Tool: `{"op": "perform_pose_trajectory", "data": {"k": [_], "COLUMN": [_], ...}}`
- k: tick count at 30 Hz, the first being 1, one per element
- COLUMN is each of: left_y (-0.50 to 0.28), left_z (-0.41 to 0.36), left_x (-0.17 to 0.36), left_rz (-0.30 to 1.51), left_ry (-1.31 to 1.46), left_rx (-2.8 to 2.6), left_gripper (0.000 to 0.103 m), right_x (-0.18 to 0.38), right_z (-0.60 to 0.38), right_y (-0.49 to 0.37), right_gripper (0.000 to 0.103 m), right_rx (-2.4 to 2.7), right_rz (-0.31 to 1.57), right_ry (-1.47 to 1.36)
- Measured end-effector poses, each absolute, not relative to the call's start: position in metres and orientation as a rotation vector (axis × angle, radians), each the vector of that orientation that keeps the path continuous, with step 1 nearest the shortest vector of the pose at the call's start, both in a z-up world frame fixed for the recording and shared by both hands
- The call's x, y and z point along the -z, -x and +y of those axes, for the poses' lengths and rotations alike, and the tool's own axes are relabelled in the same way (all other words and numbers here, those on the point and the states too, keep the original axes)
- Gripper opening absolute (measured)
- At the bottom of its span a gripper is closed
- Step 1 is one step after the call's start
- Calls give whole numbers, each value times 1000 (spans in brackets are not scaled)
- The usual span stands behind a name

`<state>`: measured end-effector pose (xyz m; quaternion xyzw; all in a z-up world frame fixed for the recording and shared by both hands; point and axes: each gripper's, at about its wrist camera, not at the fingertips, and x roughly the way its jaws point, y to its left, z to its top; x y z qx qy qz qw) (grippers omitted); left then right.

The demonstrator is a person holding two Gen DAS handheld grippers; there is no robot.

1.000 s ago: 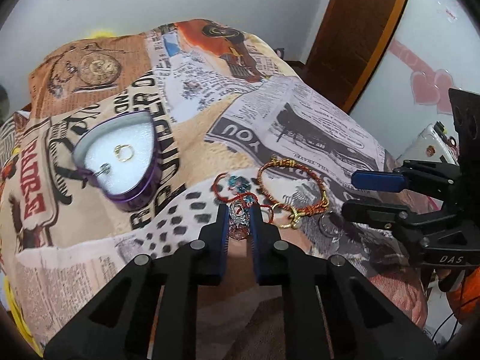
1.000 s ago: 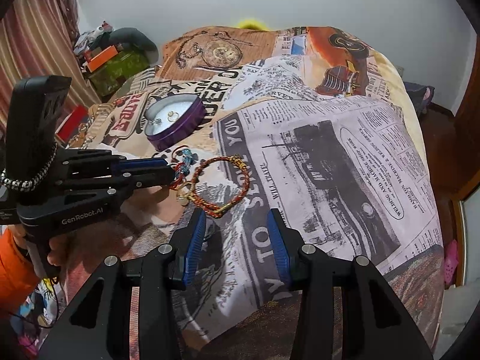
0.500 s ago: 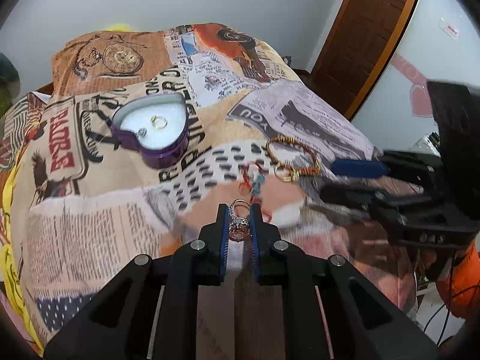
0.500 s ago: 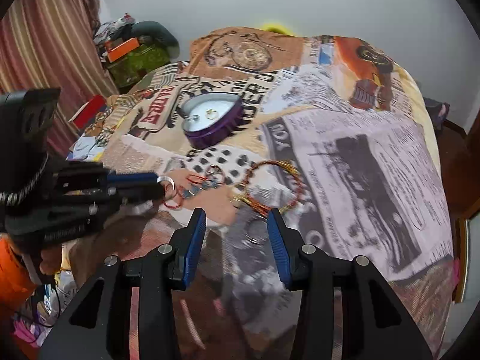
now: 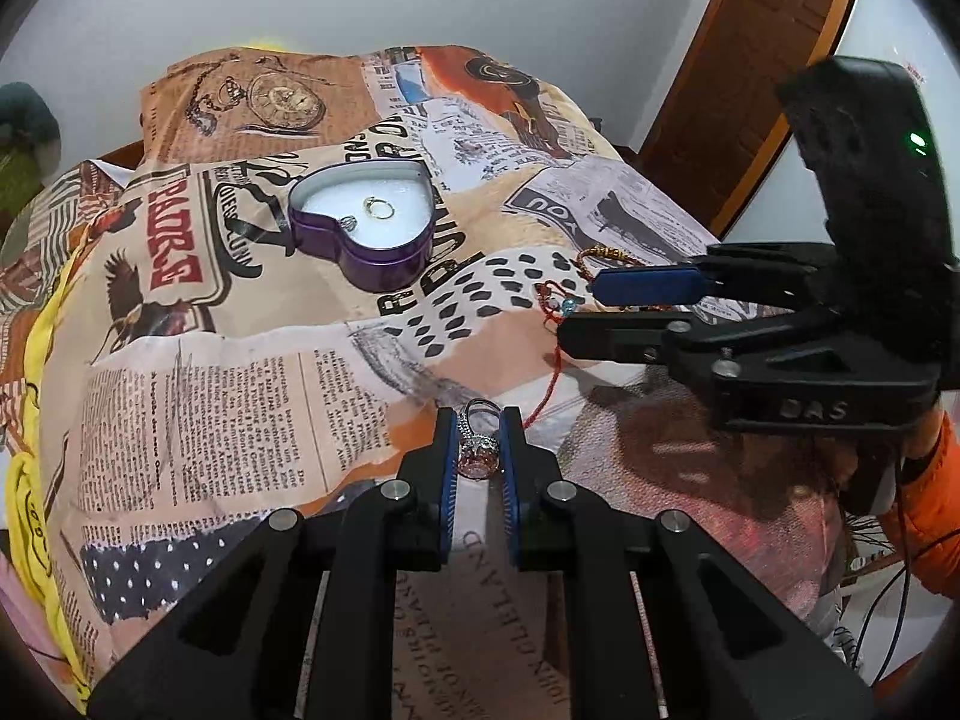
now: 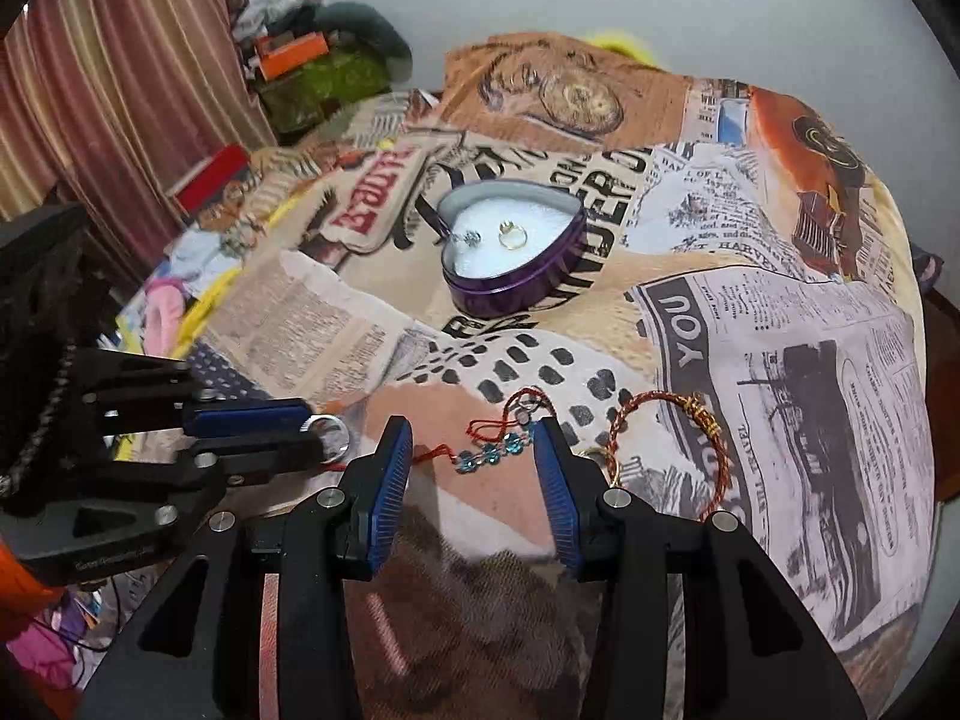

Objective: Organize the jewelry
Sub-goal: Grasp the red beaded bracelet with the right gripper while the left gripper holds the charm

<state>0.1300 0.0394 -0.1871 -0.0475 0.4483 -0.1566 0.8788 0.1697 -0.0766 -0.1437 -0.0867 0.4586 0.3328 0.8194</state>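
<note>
Currently left gripper (image 5: 475,456) is clamping the stone ring (image 5: 478,447), well short of the heart tin (image 5: 366,234); right gripper (image 6: 474,480) is idling agape over the bead bracelet (image 6: 493,450). Carrying it over the tin's padding, release low.

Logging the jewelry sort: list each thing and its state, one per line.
Left tongs: shut on silver ring.
Right tongs: open, empty.
Heart tin: lid off, two rings inside.
Blue-bead red bracelet: lying loose on bedspread.
Red-gold bangle: lying flat.
</note>
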Motion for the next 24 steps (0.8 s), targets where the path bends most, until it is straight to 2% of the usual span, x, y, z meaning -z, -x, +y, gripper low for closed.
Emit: {"op": "perform_pose_trajectory", "data": {"k": [6, 9, 11, 12, 24], "left_y": [-130, -130, -131, -131, -136], "left_z": [42, 43, 44, 44, 57], "left_x": [190, 190, 190, 189, 161], "left_rz": [928, 925, 924, 922, 859], "left_ry": [100, 102, 103, 106, 121], "left_rx": [321, 315, 304, 301, 257], "left_gripper": [12, 12, 12, 12, 12], "right_x": [158, 158, 157, 155, 112], "right_z": [-75, -76, -76, -76, -91], "right_y": [-176, -175, -174, -174, -170], "right_gripper": [24, 13, 13, 6, 6], "right_rx": [-727, -727, -723, -718, -681], "right_rz": [1037, 1033, 1024, 1016, 873], "right_ry": [176, 174, 175, 179, 137]}}
